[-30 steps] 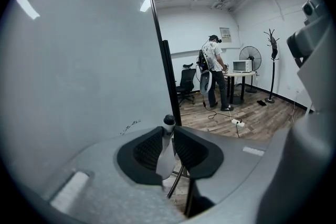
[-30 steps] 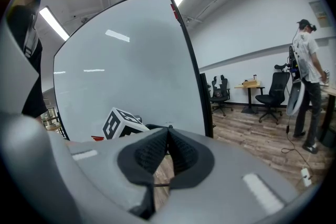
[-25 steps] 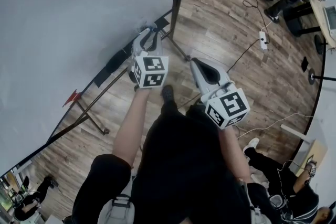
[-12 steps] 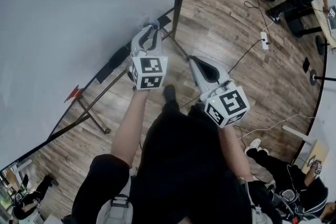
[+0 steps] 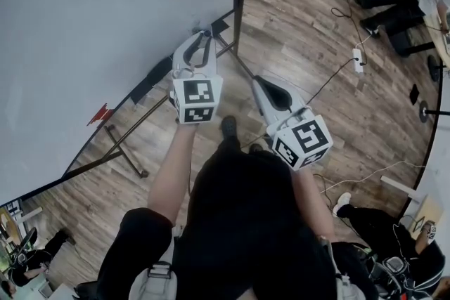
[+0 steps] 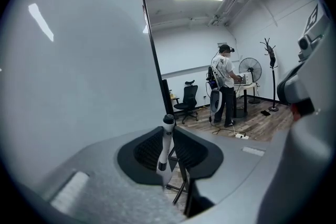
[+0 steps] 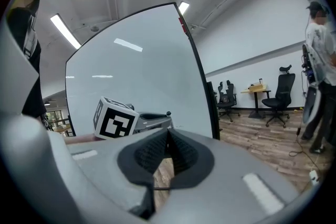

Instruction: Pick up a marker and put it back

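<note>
Now, we hold slim white marker with dark end [image 6: 166,141] upright, clamped between pads of left gripper [image 5: 203,35], near right edge of large white whiteboard [image 5: 105,17]. Right gripper [image 5: 267,86] pinched together, nothing in it.

Risks as we judge them:
- Grip sits on narrow round barrel, so marker may pivot or slip.
- Release off-centre over dark ledge along board's lower edge [image 5: 148,89] may roll marker onto wood floor [image 5: 302,31].
- Tip may streak board.
</note>
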`<state>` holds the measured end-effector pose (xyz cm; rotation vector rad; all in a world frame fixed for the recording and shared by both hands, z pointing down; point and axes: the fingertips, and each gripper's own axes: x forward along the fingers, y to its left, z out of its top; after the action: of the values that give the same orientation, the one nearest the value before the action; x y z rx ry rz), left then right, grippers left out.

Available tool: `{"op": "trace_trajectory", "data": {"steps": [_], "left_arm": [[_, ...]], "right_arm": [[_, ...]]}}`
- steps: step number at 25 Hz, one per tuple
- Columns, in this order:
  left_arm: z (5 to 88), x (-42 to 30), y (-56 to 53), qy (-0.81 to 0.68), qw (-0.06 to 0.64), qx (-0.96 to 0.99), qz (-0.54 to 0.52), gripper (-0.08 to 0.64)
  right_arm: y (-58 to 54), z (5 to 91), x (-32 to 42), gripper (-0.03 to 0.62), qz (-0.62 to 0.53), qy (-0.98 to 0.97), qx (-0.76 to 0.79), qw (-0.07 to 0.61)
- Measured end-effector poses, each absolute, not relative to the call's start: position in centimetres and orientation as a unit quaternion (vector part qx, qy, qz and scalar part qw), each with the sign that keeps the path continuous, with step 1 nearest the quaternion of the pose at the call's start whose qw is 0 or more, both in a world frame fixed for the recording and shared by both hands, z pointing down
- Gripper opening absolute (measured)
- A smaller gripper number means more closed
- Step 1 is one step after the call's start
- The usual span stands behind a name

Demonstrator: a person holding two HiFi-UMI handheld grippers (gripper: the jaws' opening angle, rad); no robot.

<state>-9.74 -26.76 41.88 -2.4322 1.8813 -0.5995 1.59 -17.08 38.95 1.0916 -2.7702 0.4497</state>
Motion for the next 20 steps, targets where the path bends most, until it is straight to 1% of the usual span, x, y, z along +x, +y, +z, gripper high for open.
{"op": "trace_trajectory", "data": {"steps": [8, 15, 20], "left_arm": [[39.4, -6.4, -22.6, 0.615, 0.02, -0.767, -0.183, 0.074], [38.7, -2.7, -16.2, 0.616, 0.004, -0.768, -0.179, 0.074], [39.0, -1.0, -11.4, 0.615, -0.007, -0.769, -0.175, 0.072]], "right_arm": [[-14.1, 37.6, 5.7, 0.002, 0.143, -0.924, 0.352, 0.051], [-10.2, 37.5, 9.4, 0.002, 0.157, -0.924, 0.345, 0.038], [-7.0, 38.1, 10.4, 0.002, 0.168, -0.93, 0.326, 0.023]]}}
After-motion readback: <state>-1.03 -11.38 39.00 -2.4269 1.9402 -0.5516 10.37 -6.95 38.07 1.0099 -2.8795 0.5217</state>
